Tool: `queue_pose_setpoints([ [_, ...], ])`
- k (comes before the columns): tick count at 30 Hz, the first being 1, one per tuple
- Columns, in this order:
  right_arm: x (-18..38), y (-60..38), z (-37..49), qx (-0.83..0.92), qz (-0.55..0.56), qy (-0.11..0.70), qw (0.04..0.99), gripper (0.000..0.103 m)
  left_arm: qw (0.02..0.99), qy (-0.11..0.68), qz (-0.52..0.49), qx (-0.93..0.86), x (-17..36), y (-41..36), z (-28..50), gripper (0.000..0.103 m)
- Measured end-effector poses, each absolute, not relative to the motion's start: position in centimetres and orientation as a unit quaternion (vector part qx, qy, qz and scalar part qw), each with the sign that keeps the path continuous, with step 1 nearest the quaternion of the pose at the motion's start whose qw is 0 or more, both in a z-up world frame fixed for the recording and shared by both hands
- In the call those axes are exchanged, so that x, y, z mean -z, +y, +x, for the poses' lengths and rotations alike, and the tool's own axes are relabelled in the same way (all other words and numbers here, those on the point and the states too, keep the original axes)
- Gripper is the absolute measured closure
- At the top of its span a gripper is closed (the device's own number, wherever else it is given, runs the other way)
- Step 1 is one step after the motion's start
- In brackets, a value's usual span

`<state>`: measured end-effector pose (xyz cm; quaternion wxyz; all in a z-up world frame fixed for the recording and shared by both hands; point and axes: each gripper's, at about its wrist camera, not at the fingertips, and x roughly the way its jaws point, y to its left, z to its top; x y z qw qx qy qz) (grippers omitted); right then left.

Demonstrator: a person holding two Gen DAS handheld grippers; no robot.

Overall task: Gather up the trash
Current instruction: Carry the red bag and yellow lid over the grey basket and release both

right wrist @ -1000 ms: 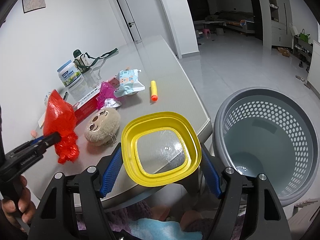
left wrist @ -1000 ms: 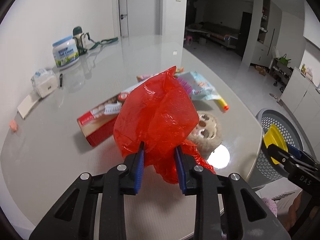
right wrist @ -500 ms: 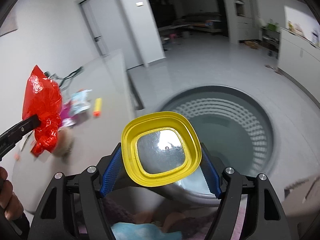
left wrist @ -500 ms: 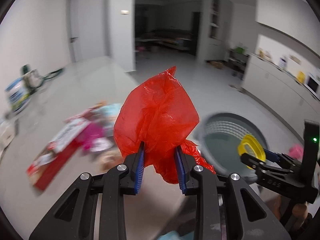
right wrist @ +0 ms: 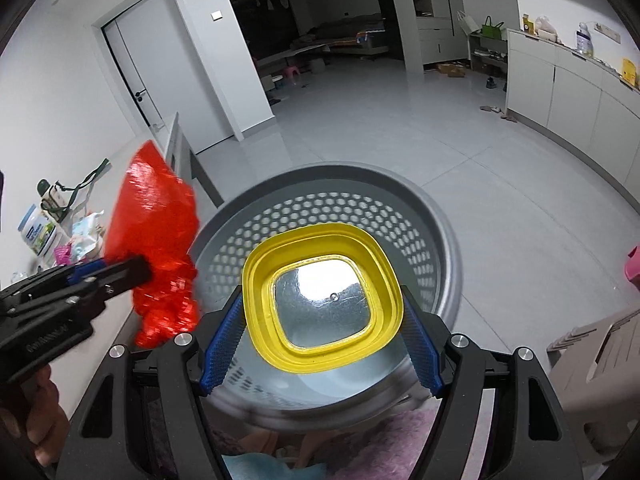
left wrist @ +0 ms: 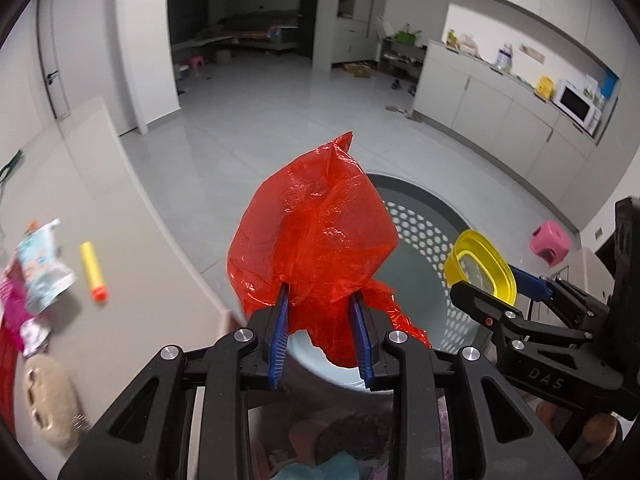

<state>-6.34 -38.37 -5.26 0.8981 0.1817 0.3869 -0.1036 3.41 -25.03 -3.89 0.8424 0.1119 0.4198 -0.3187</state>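
My left gripper [left wrist: 321,300] is shut on a crumpled red plastic bag [left wrist: 312,236], held in the air above the near rim of a grey perforated basket [left wrist: 424,232] that stands on the floor. In the right wrist view the same bag [right wrist: 154,216] hangs at the left, over the basket's [right wrist: 416,216] left rim. My right gripper [right wrist: 322,312] is shut on a yellow square lid with a clear middle [right wrist: 320,296], directly above the basket's opening. The lid [left wrist: 482,264] and right gripper [left wrist: 496,286] also show at the right of the left wrist view.
The table [left wrist: 120,280] lies to the left with a yellow foam dart [left wrist: 94,268], a blue snack packet [left wrist: 42,264], pink wrappers [left wrist: 16,312] and a plush toy [left wrist: 48,404]. A pink stool [left wrist: 550,242] stands on the floor at right. Cabinets [left wrist: 500,120] line the far wall.
Both grippers have swung right, off the table, to above the basket. The red bag and the yellow lid stay gripped throughout.
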Motion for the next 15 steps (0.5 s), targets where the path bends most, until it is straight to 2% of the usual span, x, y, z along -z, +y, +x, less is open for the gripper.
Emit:
queue_pose_setpoints([
  [8,6.6,-39.3,-5.5,0.092,0.194,0.398,0.892,0.033,0.833,0.431,0.131,0.322,5.9,-27.7,4.2,0.071],
  [14,7.2,-39.6,-4.8,0.09,0.193,0.402,0.891,0.032,0.837,0.428,0.135,0.313,6.2,-27.8,4.8,0.051],
  [15,7.3,-39.6,-4.7,0.088,0.193,0.404,0.89,0.032,0.838,0.426,0.136,0.311,6.2,-27.7,4.8,0.044],
])
